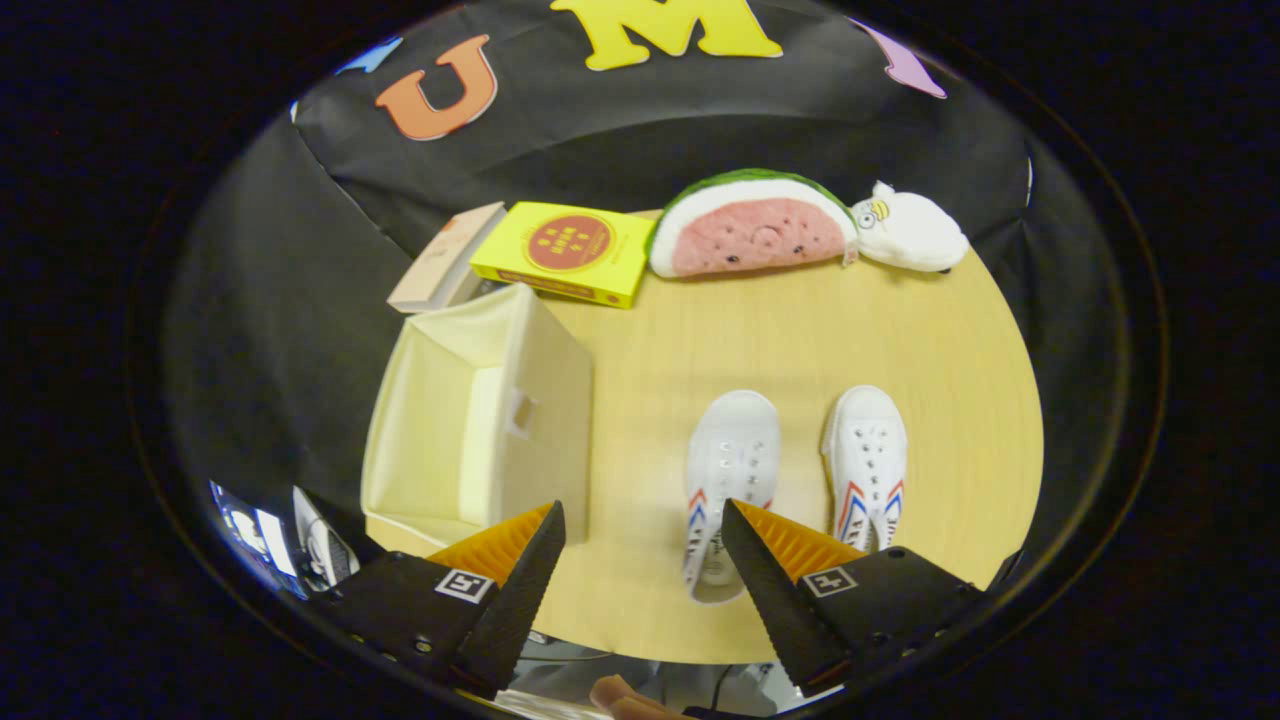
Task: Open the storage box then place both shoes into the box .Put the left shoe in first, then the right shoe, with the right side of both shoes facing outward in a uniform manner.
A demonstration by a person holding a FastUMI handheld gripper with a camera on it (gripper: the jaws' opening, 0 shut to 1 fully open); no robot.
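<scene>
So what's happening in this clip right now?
A hand-held gripper hangs open above a round wooden table, gripping nothing. A cream fabric storage box stands ahead of the left finger with its top open and nothing visible inside. Two white sneakers lie side by side on the table, the nearer one partly behind the right finger. Beyond them sit a watermelon plush, a white plush toy, a yellow box and a beige box. No shoe is in the storage box yet.

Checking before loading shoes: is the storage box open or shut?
Open: the storage box shows its bare inside, no lid on top. The tool hovers open, holding nothing.
</scene>
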